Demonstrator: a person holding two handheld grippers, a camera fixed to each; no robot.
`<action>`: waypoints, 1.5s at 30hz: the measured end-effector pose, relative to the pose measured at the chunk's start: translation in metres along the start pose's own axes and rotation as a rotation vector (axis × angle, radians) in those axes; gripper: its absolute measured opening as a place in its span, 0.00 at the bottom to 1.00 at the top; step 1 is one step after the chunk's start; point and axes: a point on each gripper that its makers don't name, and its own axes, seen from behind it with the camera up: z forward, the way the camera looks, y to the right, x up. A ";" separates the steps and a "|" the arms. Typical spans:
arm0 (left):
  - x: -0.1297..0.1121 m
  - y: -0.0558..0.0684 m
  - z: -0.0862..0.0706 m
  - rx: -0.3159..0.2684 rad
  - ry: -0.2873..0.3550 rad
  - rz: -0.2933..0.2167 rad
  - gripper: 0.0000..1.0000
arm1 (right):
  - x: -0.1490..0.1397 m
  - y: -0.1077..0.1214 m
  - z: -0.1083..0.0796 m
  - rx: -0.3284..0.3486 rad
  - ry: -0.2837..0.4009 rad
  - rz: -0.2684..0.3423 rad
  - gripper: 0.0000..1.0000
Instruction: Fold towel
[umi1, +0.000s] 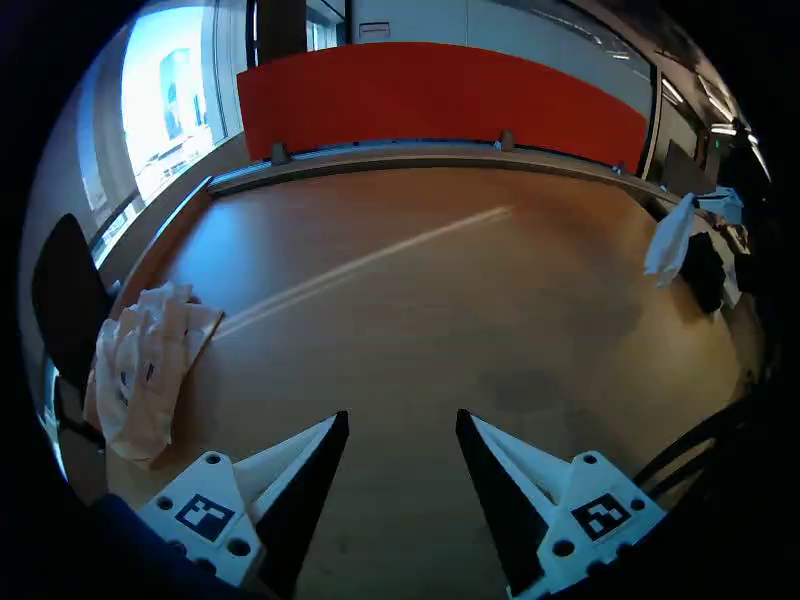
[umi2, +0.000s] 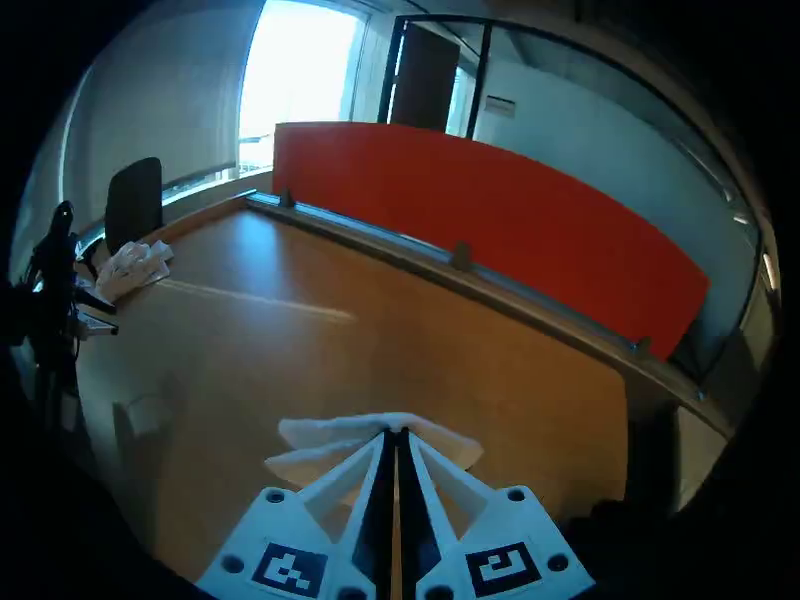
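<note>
- My right gripper (umi2: 397, 432) has its fingers drawn together with only a thin slit between them. The white towel (umi2: 330, 432) bunches at the tips, so I judge it is pinched there.
- In the right gripper view the towel fans out crosswise to the fingers, with one lobe to each side of the tips. Its long axis runs across my line of reach, not along it.
- It sits over the near part of the tabletop (umi2: 260, 340), well short of the red divider (umi2: 500, 220) along the far edge.
- My left gripper (umi1: 401, 414) is wide open and holds nothing. Bare wood shows between its fingers.
- What matters for the next move is where the towel lies from the left gripper. In the left gripper view it shows as a hanging white bundle off to the right, close to the tabletop's right edge and well apart from the open fingers. There its length runs roughly up and down.
- The left hand therefore has to travel right and forward to catch a free corner. I can't tell from here which corner hangs lowest.
- A heap of other white cloths (umi1: 145, 370) lies at the left edge, nearer the left gripper than the towel is. I would take care not to reach for it by mistake.
</note>
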 end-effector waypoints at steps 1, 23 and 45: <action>0.000 0.000 0.000 0.001 -0.001 0.001 0.79 | -0.001 0.004 0.000 -0.002 -0.002 0.003 0.08; 0.000 0.006 0.001 0.021 -0.018 0.010 0.79 | -0.021 0.082 0.008 -0.047 -0.058 0.031 0.08; 0.003 0.013 0.004 0.024 -0.026 0.017 0.79 | -0.034 0.097 0.015 -0.046 -0.078 0.041 0.07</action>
